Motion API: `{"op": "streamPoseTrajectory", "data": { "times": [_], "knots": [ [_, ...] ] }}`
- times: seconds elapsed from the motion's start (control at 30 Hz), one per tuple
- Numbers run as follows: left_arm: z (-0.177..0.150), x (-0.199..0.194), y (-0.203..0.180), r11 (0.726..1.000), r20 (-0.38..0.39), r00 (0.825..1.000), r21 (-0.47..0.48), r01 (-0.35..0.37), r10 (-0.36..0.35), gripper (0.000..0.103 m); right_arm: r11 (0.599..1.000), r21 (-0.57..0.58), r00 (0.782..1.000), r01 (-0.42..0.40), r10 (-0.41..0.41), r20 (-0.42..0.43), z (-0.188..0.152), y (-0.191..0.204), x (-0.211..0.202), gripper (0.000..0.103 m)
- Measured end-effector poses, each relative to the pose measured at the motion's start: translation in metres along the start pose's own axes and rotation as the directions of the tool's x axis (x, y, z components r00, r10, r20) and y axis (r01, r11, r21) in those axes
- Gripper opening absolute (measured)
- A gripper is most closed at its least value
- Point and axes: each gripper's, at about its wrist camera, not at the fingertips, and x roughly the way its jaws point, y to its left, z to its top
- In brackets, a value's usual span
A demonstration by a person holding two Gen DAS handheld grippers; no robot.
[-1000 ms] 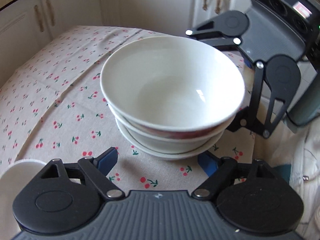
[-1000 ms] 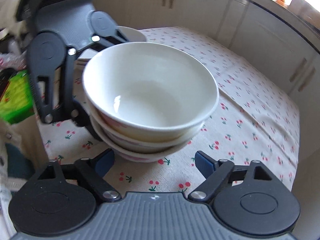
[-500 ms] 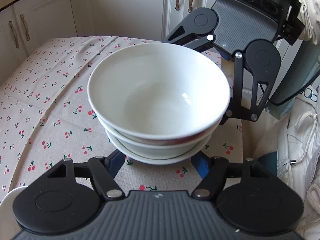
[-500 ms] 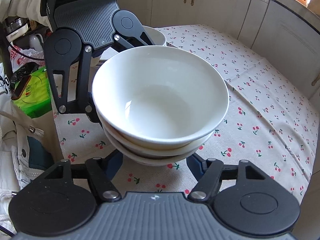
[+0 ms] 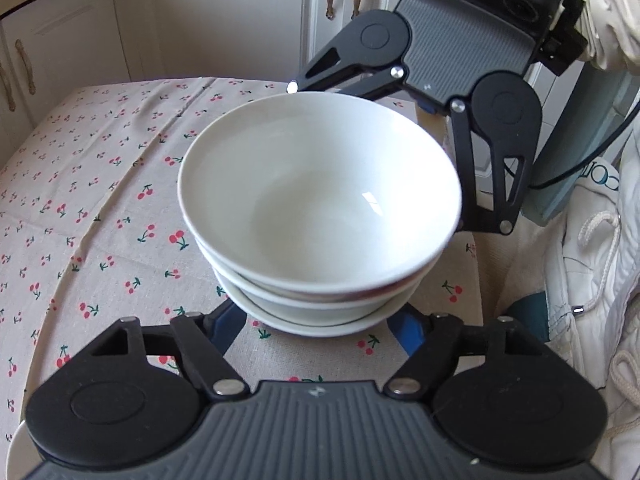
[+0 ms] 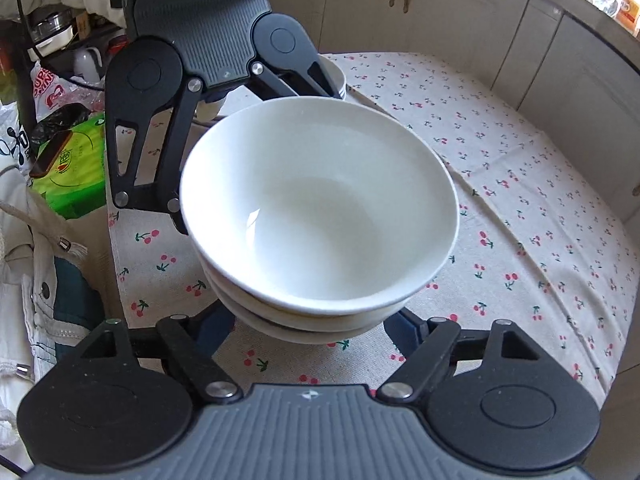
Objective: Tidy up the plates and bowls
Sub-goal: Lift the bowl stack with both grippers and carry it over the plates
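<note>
Cherry-print linen tablecloth (image 5: pixel 100 184), creased. On it, a nested stack of glossy white ceramic bowls (image 5: pixel 320 200). Left gripper (image 5: pixel 316 328) and right gripper (image 6: pixel 308 330) bracket its base from opposite sides; blue pads hidden beneath, contact indeterminate, jaws opening.

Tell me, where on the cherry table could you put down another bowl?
The cherry tablecloth is bare across the wide stretch between the bowl stack and the cupboards. It is crowded around the stack: the left gripper and right gripper, jaws opening, straddle it from opposite sides, with more white dishes behind the left gripper.
</note>
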Motion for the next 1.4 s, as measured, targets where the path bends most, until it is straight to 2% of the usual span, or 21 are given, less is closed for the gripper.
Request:
{"op": "streamPoseTrajectory", "data": {
  "times": [0.2,0.83,1.1,1.4],
  "knots": [
    [0.002,0.001,0.0,1.0,-0.01,1.0,0.001,0.006,-0.006,0.077,1.0,0.013,1.0,-0.014,0.014,0.003,-0.001,-0.004,0.001,0.083],
    [0.003,-0.009,-0.009,1.0,0.006,1.0,-0.012,-0.025,0.025,0.075,0.999,0.038,0.999,0.032,-0.031,-0.009,0.004,0.01,-0.012,0.08],
    [-0.003,-0.048,-0.014,0.995,0.052,0.993,-0.023,-0.102,0.103,0.075,0.997,-0.038,0.997,0.072,-0.072,0.013,0.033,0.022,-0.03,0.08],
    [-0.039,-0.102,-0.012,0.97,0.06,0.97,-0.079,-0.229,0.234,0.075,0.982,-0.169,0.996,0.082,-0.073,0.057,0.088,0.041,-0.023,0.08]
  ]
}}
